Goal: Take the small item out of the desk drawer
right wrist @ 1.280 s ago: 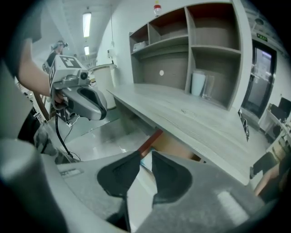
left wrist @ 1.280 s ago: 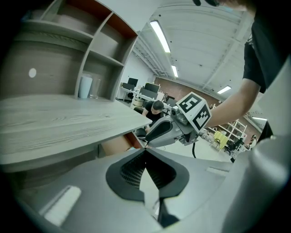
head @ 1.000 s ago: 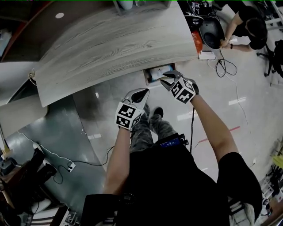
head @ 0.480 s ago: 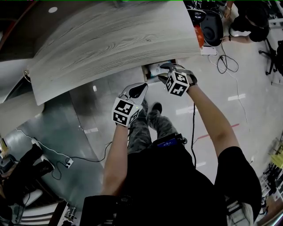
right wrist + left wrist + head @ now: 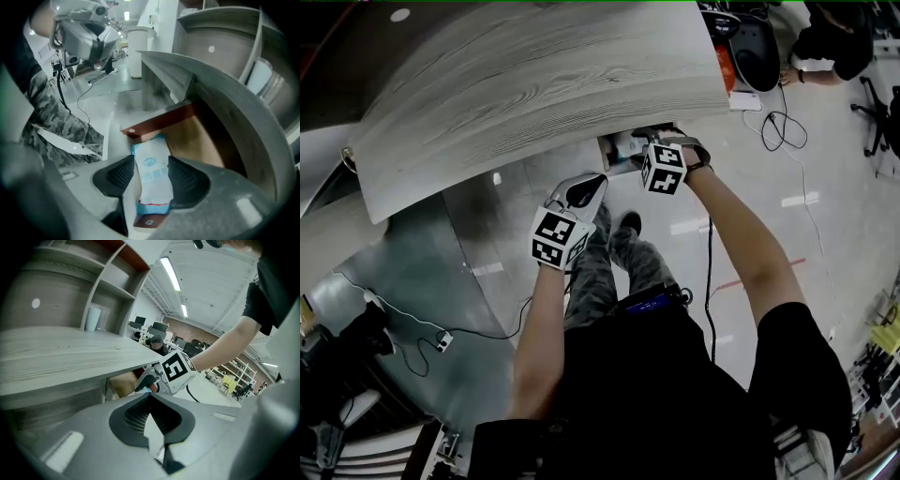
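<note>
Right tool [image 5: 639, 148] dropped to drawer [image 5: 192, 140], jaws just spreading, straddling packet [image 5: 152, 178] lying lengthwise between them; left tool [image 5: 586, 187] pressed together.

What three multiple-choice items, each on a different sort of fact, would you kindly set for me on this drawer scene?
1. Where does the packet lie?
A. On the desk top
B. In the open drawer
C. On the floor

2. What are the packet's main colours?
A. White and light blue
B. Black and yellow
C. All green

3. How do the right gripper's jaws stand?
A. Shut, with nothing between them
B. Clamped on the desk top's edge
C. Apart, one on each side of the packet

Answers:
1 B: the packet rests on the drawer's brown bottom, behind its front panel.
2 A: its face is white with light blue borders.
3 C: the jaws have just been opening, and both pads flank the packet without pressing on it.
</note>
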Demonstrator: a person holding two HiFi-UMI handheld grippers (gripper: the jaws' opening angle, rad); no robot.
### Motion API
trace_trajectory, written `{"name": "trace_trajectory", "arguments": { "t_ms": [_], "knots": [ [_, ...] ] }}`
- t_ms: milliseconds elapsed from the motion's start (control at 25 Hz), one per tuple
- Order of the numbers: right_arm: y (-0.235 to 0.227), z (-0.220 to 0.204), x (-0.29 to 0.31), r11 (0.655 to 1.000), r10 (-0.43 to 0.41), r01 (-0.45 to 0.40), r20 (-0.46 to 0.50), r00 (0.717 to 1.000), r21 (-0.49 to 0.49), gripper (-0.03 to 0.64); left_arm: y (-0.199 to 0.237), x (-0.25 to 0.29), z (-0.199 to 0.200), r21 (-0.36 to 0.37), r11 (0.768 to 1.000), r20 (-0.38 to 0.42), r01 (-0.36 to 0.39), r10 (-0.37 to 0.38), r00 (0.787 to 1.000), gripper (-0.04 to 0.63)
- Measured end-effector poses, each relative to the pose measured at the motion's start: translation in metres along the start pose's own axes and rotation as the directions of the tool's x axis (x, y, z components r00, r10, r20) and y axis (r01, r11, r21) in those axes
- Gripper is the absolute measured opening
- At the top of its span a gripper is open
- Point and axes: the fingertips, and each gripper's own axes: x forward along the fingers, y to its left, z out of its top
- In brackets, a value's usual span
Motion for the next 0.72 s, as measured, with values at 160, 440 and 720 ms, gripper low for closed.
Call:
{"name": "trace_trajectory", "arguments": {
  "t_ms": [160,440,720],
  "knots": [
    [0.002,-0.004,0.012,0.998,0.012,-0.014,-0.039,0.999,-0.058,0.226,0.001,0.002,-0.001,-0.001,1.000,-0.005,0.003,-0.003,1.000,0.000],
    [0.004,-0.013,0.030,0.996,0.010,-0.017,-0.086,0.996,-0.088,0.238,0.003,0.001,-0.006,-0.010,1.000,-0.009,0.001,-0.001,1.000,0.000],
    [0.002,-0.014,0.039,0.998,-0.002,-0.005,-0.101,0.995,-0.068,0.242,0.006,-0.002,-0.008,-0.014,1.000,-0.014,-0.002,0.002,1.000,0.000]
  ]
}}
